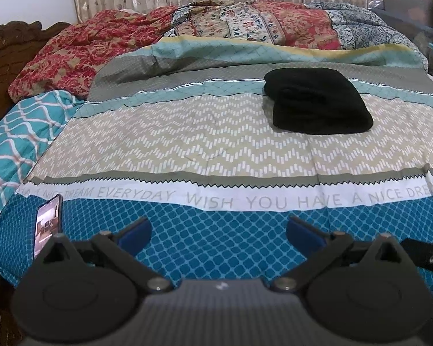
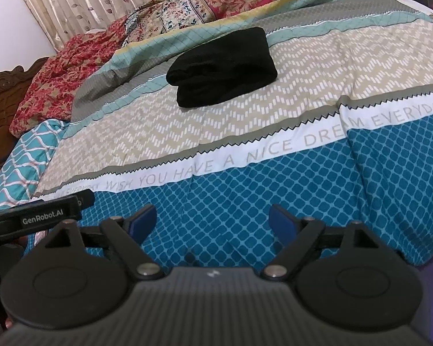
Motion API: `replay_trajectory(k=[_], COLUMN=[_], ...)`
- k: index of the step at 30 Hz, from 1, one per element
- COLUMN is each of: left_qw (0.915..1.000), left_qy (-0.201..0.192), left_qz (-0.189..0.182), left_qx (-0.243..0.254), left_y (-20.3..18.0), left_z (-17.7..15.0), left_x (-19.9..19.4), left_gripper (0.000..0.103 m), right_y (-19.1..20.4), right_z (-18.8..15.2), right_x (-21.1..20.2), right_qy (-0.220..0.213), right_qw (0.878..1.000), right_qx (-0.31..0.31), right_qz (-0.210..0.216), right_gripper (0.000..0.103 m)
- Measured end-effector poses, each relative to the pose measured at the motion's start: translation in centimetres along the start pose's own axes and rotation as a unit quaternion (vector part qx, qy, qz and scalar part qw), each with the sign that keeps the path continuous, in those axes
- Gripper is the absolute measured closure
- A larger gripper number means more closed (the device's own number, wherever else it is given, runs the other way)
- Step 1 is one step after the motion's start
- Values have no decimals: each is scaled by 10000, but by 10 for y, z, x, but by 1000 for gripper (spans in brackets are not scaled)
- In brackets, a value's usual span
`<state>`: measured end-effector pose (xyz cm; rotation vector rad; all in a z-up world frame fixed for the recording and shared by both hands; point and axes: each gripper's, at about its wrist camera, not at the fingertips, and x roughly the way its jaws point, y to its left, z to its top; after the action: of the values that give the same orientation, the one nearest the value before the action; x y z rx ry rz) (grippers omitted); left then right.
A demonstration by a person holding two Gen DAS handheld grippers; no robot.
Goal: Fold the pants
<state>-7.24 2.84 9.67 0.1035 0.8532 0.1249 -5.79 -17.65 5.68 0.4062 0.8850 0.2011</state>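
Black pants [image 1: 317, 101] lie folded in a compact bundle on the patterned bedspread [image 1: 216, 144], toward the far right of the bed. They also show in the right wrist view [image 2: 222, 66], left of centre and far from the fingers. My left gripper [image 1: 218, 230] is open and empty, low over the blue front band of the bedspread. My right gripper [image 2: 212, 222] is open and empty, also over the blue band near the bed's front edge. The left gripper's body [image 2: 43, 216] shows at the left of the right wrist view.
A phone [image 1: 47, 225] with its screen lit lies on the bedspread at the front left. Rumpled red and floral blankets [image 1: 187, 28] pile along the far side before a curtain. A carved wooden headboard [image 1: 3, 49] stands at the left. Storage boxes [image 1: 412, 0] stand at the far right.
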Motion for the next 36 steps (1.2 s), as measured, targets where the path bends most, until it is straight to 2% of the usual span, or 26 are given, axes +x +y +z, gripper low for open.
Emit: replay_trajectory(k=[16, 22, 36], left_qw=[9999, 9998, 9998], left_qy=[-1, 144, 192], left_qz=[-96, -166, -91], left_qx=[78, 43, 1], left_y=[-3, -2, 1], left_z=[-2, -2, -2], left_x=[-4, -1, 0], left_gripper=[0, 0, 0], right_y=[-1, -2, -2], right_z=[-2, -2, -2], right_x=[1, 2, 4], right_qy=[93, 105, 123], right_qw=[9999, 9999, 9998], right_qx=[83, 110, 137], right_qz=[-29, -53, -76], right_gripper=[15, 15, 15])
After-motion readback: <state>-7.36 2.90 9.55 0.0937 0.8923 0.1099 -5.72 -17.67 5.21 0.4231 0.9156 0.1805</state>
